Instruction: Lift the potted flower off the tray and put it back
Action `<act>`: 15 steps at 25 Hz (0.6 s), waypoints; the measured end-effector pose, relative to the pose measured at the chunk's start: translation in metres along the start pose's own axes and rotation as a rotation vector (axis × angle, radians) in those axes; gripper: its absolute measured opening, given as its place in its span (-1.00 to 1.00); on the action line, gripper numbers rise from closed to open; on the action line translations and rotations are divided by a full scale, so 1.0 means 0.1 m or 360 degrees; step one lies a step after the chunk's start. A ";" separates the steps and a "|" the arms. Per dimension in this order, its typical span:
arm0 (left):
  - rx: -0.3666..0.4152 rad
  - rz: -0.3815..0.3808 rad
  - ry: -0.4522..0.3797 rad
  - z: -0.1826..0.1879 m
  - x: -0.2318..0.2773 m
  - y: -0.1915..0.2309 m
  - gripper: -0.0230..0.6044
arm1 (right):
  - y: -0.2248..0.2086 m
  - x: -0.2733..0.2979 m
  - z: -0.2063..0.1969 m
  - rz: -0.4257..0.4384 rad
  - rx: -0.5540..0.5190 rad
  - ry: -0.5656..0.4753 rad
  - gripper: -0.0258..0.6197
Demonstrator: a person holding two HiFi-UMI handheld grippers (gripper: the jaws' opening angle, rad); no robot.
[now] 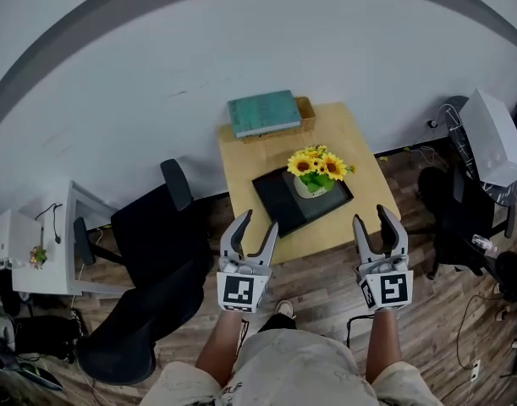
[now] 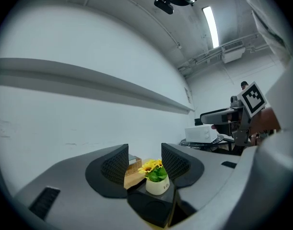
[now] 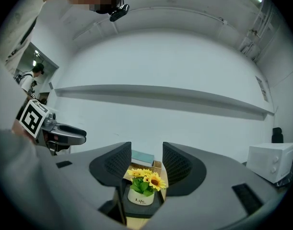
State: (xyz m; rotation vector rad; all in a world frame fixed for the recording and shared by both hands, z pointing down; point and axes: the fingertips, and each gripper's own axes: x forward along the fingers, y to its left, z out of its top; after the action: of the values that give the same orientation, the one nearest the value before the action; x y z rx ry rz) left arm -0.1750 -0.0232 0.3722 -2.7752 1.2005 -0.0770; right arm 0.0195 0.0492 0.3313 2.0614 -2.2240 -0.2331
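A small white pot of yellow sunflowers (image 1: pixel 316 174) stands on a black tray (image 1: pixel 285 201) on a square wooden table (image 1: pixel 241 172). My left gripper (image 1: pixel 258 228) is held level near the table's front left edge, open and empty. My right gripper (image 1: pixel 377 221) is near the front right corner, also open and empty. Neither touches the pot. The left gripper view frames the potted flower (image 2: pixel 156 176) and tray (image 2: pixel 151 205) far off between its jaws. In the right gripper view the potted flower (image 3: pixel 143 188) sits on the tray (image 3: pixel 141 209) ahead.
A teal book (image 1: pixel 263 112) lies on a wooden box (image 1: pixel 304 108) at the table's far edge. A black office chair (image 1: pixel 152 252) stands left of the table. A white microwave (image 1: pixel 492 138) and dark equipment are at the right. A white desk (image 1: pixel 63 244) is far left.
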 end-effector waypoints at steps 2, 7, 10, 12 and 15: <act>-0.0004 0.0015 -0.0001 -0.01 0.06 0.13 -0.27 | 0.04 0.17 0.02 0.0024 -0.0007 -0.0008 -0.28; -0.0026 0.0063 0.0032 -0.05 0.17 0.37 -0.27 | 0.14 0.52 0.07 0.0093 -0.0019 -0.0032 -0.28; -0.0008 0.0087 0.0020 -0.04 0.20 0.46 -0.27 | 0.18 0.66 0.06 0.0136 -0.0030 -0.0038 -0.28; -0.0017 0.0101 0.0046 -0.06 0.25 0.49 -0.27 | 0.15 0.75 0.06 0.0157 -0.0030 -0.0044 -0.28; -0.0014 0.0125 0.0066 -0.07 0.36 0.54 -0.27 | 0.08 0.90 0.00 0.0183 -0.0018 -0.0049 -0.28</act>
State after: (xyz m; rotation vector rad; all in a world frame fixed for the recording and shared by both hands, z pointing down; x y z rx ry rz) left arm -0.1896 -0.0868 0.3724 -2.7432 1.3209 -0.1227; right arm 0.0046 -0.0394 0.3300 1.9291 -2.3441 -0.2683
